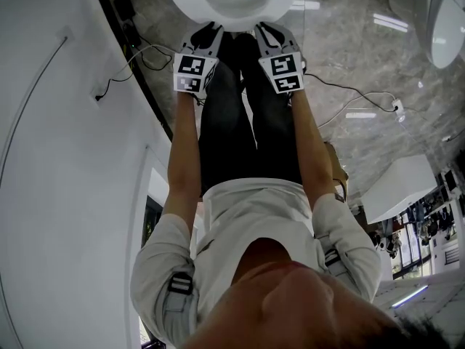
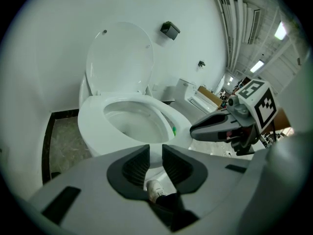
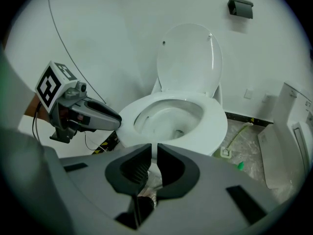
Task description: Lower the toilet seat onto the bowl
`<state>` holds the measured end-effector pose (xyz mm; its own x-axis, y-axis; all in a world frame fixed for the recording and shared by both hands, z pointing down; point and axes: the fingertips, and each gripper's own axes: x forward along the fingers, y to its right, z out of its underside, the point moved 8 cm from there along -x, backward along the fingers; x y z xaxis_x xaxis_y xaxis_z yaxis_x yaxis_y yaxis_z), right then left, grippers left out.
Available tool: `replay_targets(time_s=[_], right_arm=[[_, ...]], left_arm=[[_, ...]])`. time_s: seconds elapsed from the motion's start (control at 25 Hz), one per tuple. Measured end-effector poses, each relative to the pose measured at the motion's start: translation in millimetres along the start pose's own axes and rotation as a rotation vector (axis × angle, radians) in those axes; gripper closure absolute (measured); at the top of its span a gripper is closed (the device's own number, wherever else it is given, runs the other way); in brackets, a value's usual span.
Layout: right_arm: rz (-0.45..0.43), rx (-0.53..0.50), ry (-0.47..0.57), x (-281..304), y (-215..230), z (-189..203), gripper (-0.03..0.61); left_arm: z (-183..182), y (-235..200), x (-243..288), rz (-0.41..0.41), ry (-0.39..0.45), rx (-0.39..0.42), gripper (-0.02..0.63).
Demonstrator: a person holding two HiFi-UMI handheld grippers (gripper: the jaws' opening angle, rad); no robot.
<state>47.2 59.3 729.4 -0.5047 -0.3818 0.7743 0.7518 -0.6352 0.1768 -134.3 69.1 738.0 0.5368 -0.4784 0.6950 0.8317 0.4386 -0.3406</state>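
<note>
left gripper view has the left gripper [image 2: 155, 149] with its jaws a little apart and nothing between them, only a shoe [image 2: 152, 187] far below the gap. The right gripper [image 3: 154, 149] shows just a thin slit between its jaws and is equally empty. the relation that matters is forward and up. both tools sit low in front of the near rim of the bowl [image 2: 90, 140], side by side and level with each other in the head view. neither is clearly the nearer. what stands upright is a solid white panel [image 2: 120, 58] at the far side of the bowl. its long axis is vertical, it leans back toward the wall [image 2: 44, 43], and its hinge line runs across from side to side. a broad white ring [image 3: 219, 124] lies flat on the bowl, and i read that as the toilet seat already down, with the panel as the lid. i cannot rule out a seat folded flat against the panel. if anything is left to lower, either tool would have to reach over the whole bowl to the panel's top edge and draw it forward and down.
</note>
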Motion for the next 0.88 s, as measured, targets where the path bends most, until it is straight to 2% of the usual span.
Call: replay_targets(time_s=[0.88], right_arm=[[-0.002,0.043,-0.102,41,10,35,0.528]], left_arm=[[33,-9,41,-0.027,-0.098,-0.038,0.522]])
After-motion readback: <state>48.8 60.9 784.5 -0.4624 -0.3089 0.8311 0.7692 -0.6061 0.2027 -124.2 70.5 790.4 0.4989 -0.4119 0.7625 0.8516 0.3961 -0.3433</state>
